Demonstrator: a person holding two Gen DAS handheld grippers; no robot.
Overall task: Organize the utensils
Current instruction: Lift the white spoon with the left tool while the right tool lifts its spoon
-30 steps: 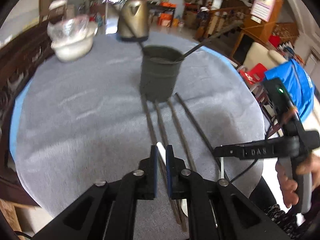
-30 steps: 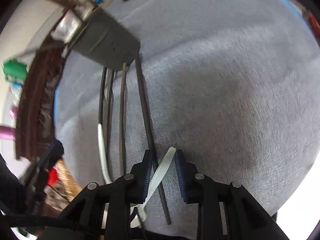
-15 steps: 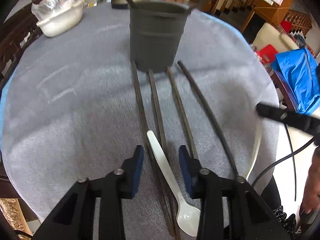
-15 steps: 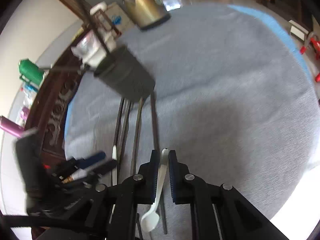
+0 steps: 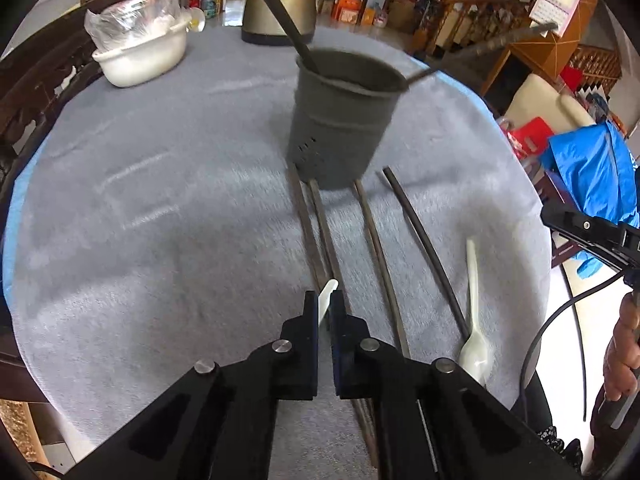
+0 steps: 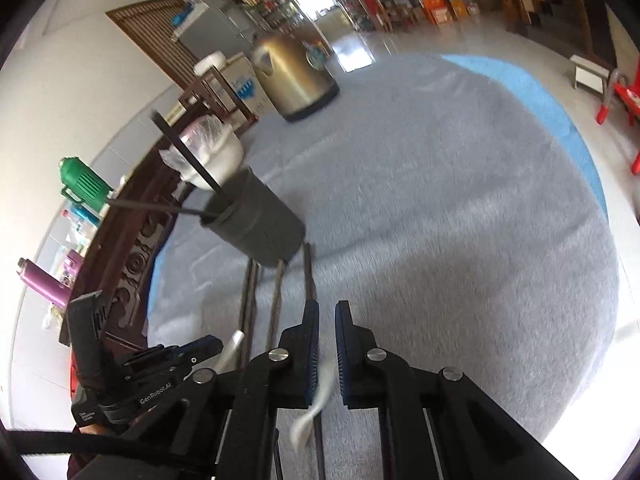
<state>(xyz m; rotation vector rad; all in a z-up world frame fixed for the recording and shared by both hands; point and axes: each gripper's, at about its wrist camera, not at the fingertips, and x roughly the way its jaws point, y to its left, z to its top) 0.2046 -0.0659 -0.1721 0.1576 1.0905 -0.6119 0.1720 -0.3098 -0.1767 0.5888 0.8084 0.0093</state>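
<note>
Twin grippers gripping white spoons

The left gripper (image 5: 324,306) and right gripper (image 6: 326,320) are each pinching a spoon near the table's (image 5: 180,208) front edge.

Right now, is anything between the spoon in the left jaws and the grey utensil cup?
Nothing visible stands in the way. From the white plastic spoon in the left gripper to the dark grey perforated cup there are only four dark chopsticks lying flat. Two leaning chopsticks rest on the cup's rim, one on each side.

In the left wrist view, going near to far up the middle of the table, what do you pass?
left gripper → white spoon in its jaws → dark chopsticks → grey utensil holder → gold kettle.
</note>
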